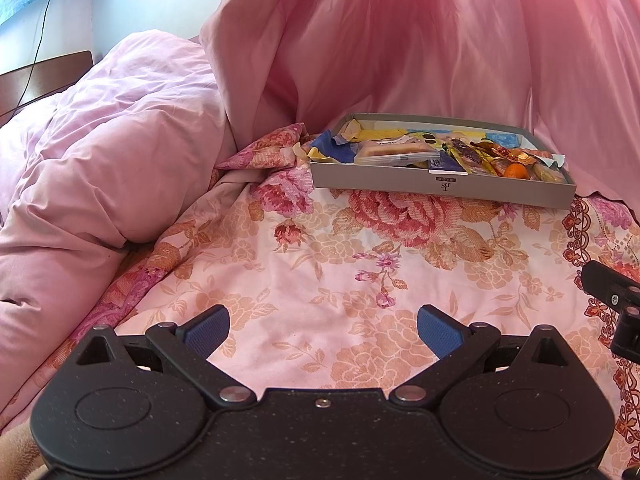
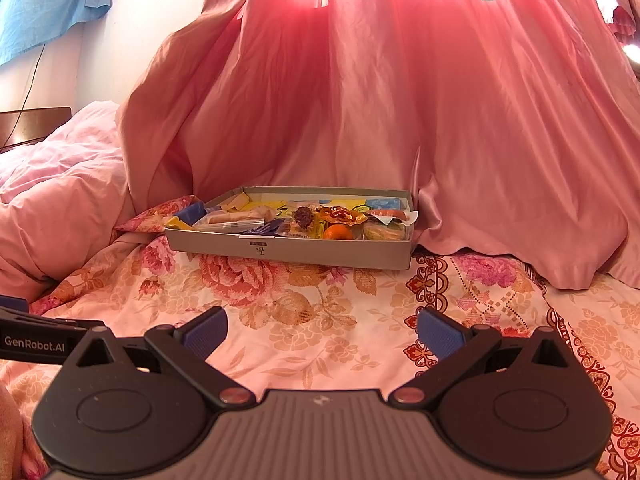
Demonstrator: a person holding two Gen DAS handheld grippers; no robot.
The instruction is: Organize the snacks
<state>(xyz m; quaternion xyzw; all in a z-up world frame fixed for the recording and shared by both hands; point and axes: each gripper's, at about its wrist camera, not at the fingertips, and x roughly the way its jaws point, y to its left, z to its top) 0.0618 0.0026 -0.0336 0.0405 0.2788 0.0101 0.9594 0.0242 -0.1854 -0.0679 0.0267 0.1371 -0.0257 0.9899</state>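
A shallow grey cardboard box [image 1: 440, 188] [image 2: 288, 250] rests on the floral bedsheet, filled with several wrapped snacks. Among them are a clear pack of biscuits [image 1: 394, 151] [image 2: 232, 220], a small orange fruit [image 1: 515, 171] [image 2: 338, 233], blue and yellow wrappers [image 1: 334, 148] and a dark date-like sweet [image 2: 304, 216]. My left gripper [image 1: 323, 330] is open over the sheet, well short of the box, holding nothing. Over the sheet nearer the box's right half, my right gripper [image 2: 322, 330] also stands open and empty.
A rumpled pink duvet [image 1: 100, 160] [image 2: 52, 184] lies to the left. A pink curtain [image 1: 400, 40] [image 2: 380, 100] hangs behind the box and drapes onto the bed. A dark wooden headboard [image 1: 44, 76] and a black cable stand at the far left.
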